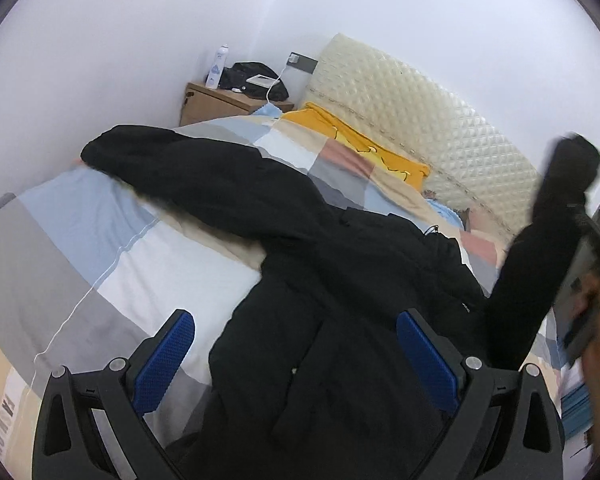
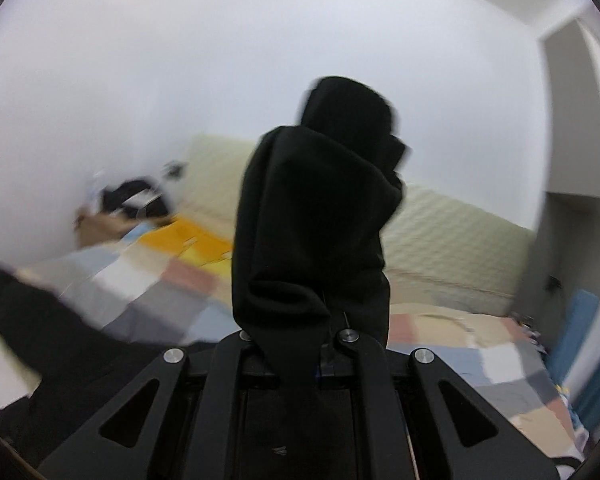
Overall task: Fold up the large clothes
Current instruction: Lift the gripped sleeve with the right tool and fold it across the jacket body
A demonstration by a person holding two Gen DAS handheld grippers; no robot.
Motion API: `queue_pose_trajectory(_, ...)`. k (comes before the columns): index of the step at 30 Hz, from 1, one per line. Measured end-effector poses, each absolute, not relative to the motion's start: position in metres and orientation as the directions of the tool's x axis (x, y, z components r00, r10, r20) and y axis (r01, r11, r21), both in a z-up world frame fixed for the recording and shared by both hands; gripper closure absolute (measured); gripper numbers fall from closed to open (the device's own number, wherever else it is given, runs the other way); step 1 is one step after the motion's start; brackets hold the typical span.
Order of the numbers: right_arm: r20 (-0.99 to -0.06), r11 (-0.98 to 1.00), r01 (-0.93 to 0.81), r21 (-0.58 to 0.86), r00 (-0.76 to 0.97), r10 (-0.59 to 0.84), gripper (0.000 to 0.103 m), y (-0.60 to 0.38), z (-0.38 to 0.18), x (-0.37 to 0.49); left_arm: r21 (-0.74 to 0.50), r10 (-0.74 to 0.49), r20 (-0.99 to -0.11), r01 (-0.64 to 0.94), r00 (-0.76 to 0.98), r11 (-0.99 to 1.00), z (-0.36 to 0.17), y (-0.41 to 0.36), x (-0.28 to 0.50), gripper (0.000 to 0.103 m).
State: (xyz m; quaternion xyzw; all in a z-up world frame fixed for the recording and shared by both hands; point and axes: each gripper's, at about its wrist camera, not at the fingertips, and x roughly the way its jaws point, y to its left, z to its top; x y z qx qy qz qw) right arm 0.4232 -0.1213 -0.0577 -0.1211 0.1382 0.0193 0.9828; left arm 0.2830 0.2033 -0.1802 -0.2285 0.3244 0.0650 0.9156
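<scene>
Item: large black padded coat, spread across the bed on the patchwork duvet of blue, grey, white, beige and pink squares. One sleeve lies stretched out toward the far left edge of the bed. The other sleeve is lifted clear of the bedding and stands upright in front of your right camera, its cuff flopped over at the top.

Your left gripper: blue-padded fingers spread wide, holding nothing, poised above the coat's lower body, with the left pad over the duvet and the right pad over black fabric.

Your right gripper: fingers pressed together on the raised sleeve, the black cloth pinched between them and rising straight up from the grip. That view is smeared by blur.

Surroundings: cream quilted headboard along the far side; yellow cushion resting against it on the duvet; light wooden bedside cabinet in the corner, carrying a white spray bottle, a black bag and a white cable that runs up to a wall socket. White walls behind.
</scene>
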Motion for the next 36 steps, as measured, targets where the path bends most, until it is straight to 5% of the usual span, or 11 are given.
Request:
queue_pose_trajectory(13,-0.633,0.767,-0.477,-0.43,0.765,0.12,0.094,0.027,-0.273,0.405,-0.439,-0.082,-0.636,-0.273,0.767,0.856,-0.204,0.227,0.295,0.001)
queue_pose_trajectory(20,-0.677,0.779,-0.497,-0.382,0.724,0.13,0.088,0.019,-0.266,0.412,-0.41,-0.073,-0.647,-0.266,0.759,0.872,-0.208,0.225,0.301,0.001)
queue_pose_trajectory(23,-0.715,0.807,-0.515,-0.288,0.677,0.176,0.062,0.016,-0.259,0.411,-0.39,-0.06,-0.651,-0.265,0.757,0.882,-0.208,0.223,0.303,0.001)
queue_pose_trajectory(25,-0.727,0.826,-0.515,-0.229,0.655,0.207,0.024,0.008,-0.251,0.41,-0.381,-0.053,-0.651,-0.265,0.757,0.886,-0.207,0.221,0.303,0.001)
queue_pose_trajectory(36,-0.649,0.891,-0.442,-0.104,0.709,0.276,0.024,-0.051,-0.174,0.356,-0.207,0.077,-0.616,-0.256,0.784,0.944,-0.186,0.192,0.296,0.001)
